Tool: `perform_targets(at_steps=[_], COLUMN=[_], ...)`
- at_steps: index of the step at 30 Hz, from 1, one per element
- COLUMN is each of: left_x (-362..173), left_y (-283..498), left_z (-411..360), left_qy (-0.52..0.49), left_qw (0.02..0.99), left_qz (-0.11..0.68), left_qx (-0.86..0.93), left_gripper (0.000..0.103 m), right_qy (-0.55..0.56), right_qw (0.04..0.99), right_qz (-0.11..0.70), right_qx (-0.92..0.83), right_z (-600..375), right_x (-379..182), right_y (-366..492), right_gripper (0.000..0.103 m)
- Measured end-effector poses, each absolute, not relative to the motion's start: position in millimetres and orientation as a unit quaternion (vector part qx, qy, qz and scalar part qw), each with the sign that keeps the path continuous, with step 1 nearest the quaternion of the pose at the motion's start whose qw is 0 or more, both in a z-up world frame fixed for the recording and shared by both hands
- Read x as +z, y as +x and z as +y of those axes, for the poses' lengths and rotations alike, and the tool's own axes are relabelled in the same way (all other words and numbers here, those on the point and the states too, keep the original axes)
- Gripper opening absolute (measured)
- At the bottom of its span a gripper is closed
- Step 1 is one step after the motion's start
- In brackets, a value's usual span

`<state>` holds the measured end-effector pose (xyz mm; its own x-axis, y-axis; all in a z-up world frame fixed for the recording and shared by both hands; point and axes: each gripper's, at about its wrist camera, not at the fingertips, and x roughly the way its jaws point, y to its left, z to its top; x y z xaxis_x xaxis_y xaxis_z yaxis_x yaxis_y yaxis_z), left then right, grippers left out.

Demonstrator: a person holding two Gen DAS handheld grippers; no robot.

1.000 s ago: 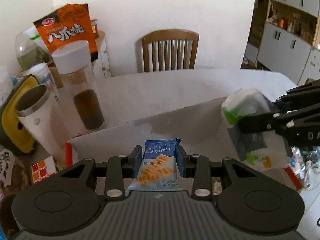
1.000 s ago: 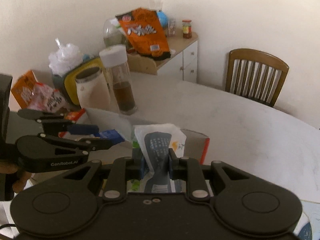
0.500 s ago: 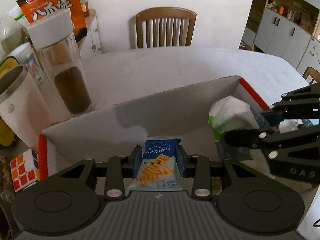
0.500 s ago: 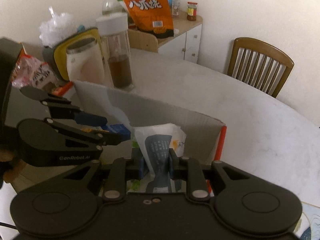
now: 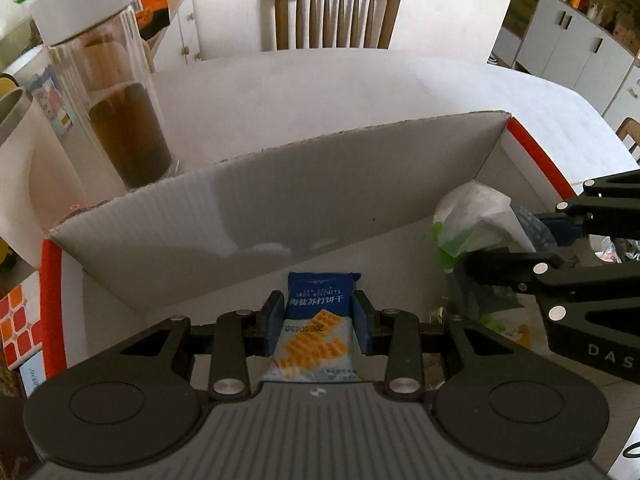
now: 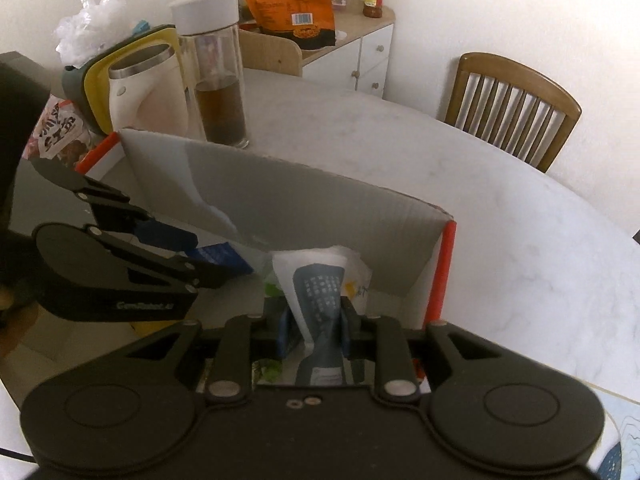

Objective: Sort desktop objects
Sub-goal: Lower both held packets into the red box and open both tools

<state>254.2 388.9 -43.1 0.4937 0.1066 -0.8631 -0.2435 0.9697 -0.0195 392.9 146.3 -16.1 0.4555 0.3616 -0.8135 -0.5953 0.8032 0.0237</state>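
Left wrist view: the left gripper stands narrowly parted, its 2 blue pads pressed on either side of a blue cracker packet, which hangs over the floor of an open cardboard box; at 3 o'clock the right gripper reaches into the box with a white and green pouch between its fingers; at 10 o'clock, just outside the box wall, stands a glass bottle of brown liquid with a white lid; a puzzle cube lies at 9 o'clock on the white table; a wooden chair stands at 12 o'clock.

Right wrist view: the right gripper has its jaws opening, the white pouch with a dark printed panel upright between the pads and inside the box; whether the pads still press on it I cannot tell; the left gripper enters at 9 o'clock with the blue packet; a white kettle and the bottle stand at 11 o'clock beyond the box.
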Motion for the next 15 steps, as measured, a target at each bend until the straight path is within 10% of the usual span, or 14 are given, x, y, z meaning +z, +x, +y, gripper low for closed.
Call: perform_targets(at_steps=[9,15], left_x=[-48.9,-46.3], left_y=[251.0,246.8], left_z=[387.0,381.5], left_qy=[-0.067,-0.052], left_qw=[0.855,0.858], left_qz=[0.505,0.499], left_qx=[0.099,0.106], left_gripper=[0.04,0.068], right_qy=[-0.133,-0.129], right_qw=[0.838,0.845], right_qz=[0.439,0.426], right_qx=[0.297,0.297], right_z=[146.0,138.6], right_x=[-12.7,-3.7], right_y=[388.5,385.3], right_gripper=[0.045,0.058])
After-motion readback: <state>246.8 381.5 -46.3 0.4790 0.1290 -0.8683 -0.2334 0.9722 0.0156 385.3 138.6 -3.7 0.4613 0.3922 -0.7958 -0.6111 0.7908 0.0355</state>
